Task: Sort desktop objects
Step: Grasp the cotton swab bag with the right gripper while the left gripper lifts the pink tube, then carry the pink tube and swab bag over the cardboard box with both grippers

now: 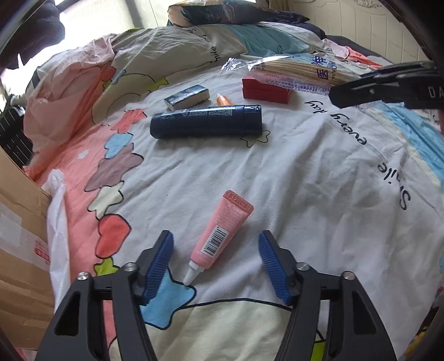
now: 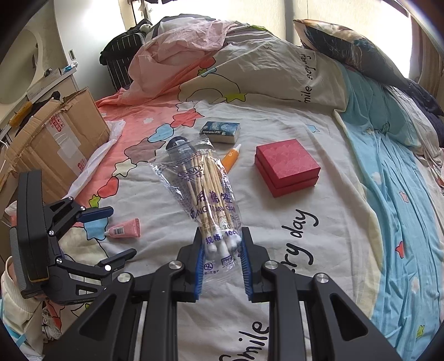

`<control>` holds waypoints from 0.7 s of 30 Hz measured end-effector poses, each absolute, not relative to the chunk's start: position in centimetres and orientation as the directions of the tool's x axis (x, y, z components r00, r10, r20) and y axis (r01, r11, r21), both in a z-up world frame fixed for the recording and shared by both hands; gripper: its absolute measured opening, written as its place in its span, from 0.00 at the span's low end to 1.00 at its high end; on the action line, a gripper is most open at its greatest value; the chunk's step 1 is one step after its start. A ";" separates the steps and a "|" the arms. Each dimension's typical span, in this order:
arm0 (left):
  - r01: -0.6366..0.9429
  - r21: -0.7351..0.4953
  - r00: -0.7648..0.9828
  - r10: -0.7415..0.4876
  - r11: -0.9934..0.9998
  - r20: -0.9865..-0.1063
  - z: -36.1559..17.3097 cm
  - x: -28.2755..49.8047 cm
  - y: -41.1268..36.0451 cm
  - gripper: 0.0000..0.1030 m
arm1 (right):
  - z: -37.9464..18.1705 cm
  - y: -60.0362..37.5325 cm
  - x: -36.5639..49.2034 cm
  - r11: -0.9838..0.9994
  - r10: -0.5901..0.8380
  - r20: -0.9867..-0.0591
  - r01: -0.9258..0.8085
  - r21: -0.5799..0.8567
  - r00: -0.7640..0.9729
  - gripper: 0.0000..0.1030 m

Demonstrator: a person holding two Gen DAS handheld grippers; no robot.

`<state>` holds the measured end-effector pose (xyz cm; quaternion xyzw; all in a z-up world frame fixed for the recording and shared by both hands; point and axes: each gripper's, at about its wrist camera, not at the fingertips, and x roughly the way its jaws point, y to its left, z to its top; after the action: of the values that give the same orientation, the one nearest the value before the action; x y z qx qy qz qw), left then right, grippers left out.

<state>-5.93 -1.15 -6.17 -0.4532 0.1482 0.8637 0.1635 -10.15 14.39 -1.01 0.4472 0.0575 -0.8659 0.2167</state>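
The right tongs clamp a clear bag of cotton swabs above the bedsheet printed "Smile every day". The left tongs gape apart, straddling a pink barcoded tube lying on the bed.

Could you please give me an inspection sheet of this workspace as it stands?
Surface: bedsheet, printed, wrinkled.
Job's things: pink tube lies between the open left fingers; blue bottle on its side; tissue pack, orange tube and red box lie apart; swab bag held up.
Clutter: white plastic bag at the bed edge; bunched duvet; pillow.
Grippers: left gripper open over the pink tube; right gripper shut on the swab bag.
Cables: nothing seen.
Surroundings: cardboard box beside the bed; headboard.
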 end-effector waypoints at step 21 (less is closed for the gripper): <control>-0.387 0.123 -0.597 0.146 -0.914 -0.789 -1.0 -4.2 -0.6 0.17 | 0.7 13.1 -8.2 -0.888 -0.328 -0.781 0.456 0.064 -0.532 0.21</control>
<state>-4.21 -0.58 -1.00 -0.4229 0.1423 0.8821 0.1509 -8.19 13.14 0.71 0.4286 0.0741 -0.8719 0.2248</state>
